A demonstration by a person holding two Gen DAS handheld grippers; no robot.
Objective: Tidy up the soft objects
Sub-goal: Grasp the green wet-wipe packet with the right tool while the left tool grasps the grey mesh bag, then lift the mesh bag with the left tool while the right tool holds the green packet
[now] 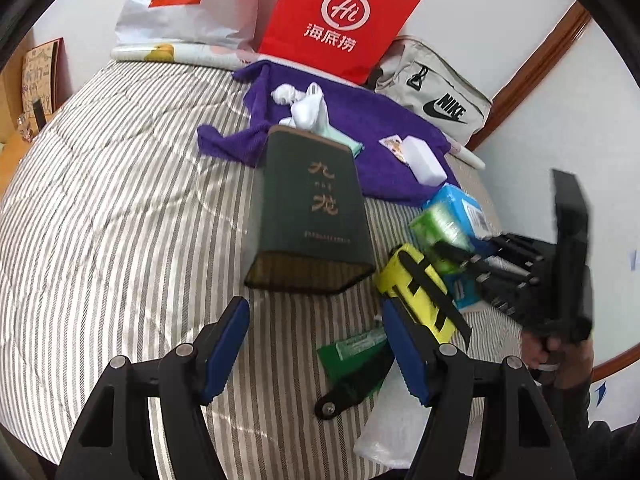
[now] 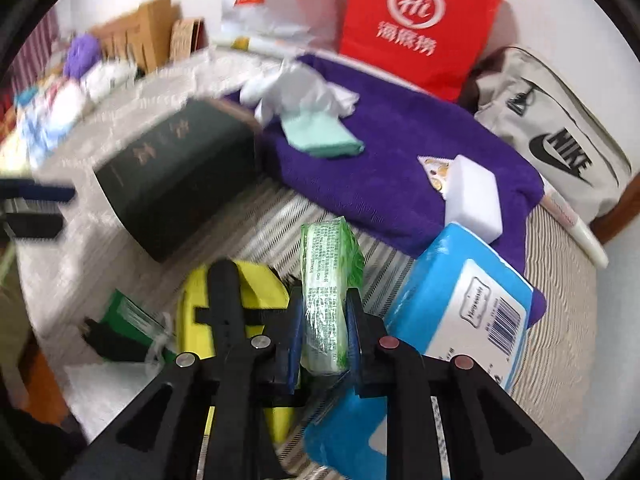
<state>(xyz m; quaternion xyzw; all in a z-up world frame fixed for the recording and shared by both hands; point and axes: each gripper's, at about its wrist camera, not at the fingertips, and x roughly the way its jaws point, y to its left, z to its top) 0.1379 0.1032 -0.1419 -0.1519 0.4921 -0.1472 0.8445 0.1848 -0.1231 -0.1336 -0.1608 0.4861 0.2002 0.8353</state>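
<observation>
Green plastic-wrapped tissue pack (image 2: 329, 300) is sitting squeezed between the blue pads of the right gripper (image 2: 322, 332), beside a blue tissue package (image 2: 460, 304) on the striped quilt (image 1: 100, 220). Left gripper (image 1: 312, 344) is hanging open, empty, before a dark green box (image 1: 312, 208).

dark green box (image 2: 176, 176) motion-blurred, left-side clutter (image 2: 60, 92) unreadable
</observation>
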